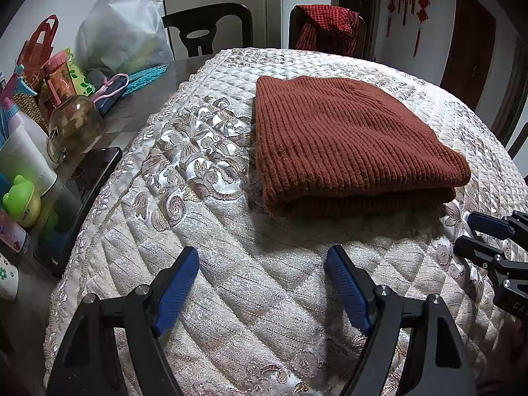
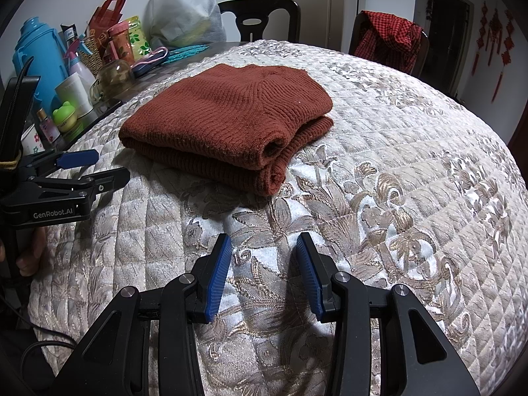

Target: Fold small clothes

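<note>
A rust-brown knitted sweater (image 1: 346, 145) lies folded into a thick, neat rectangle on the quilted cover (image 1: 231, 231) that drapes the desk, with its doubled layers showing along the near edge. Both tools hang above the cover on the near side of the sweater, apart from it and touching nothing. The left tool (image 1: 262, 260) has its blue-padded jaws spread wide with only bare quilt between them. The right tool (image 2: 264, 247) has its jaws standing apart too, though narrower, and likewise empty. In the right wrist view the left tool appears at the left edge, with fingers (image 2: 29, 257) wrapped round its handle. On the uncovered strip of desk (image 1: 132, 115) to the left stands a crowd of clutter: a blue flask (image 2: 39, 62), a glass jar (image 1: 74, 125), a green frog-shaped pot (image 1: 21, 199), a white bag (image 1: 122, 26). Behind the desk are two dark chairs, one (image 1: 326, 29) hung with a red checked cloth.
</note>
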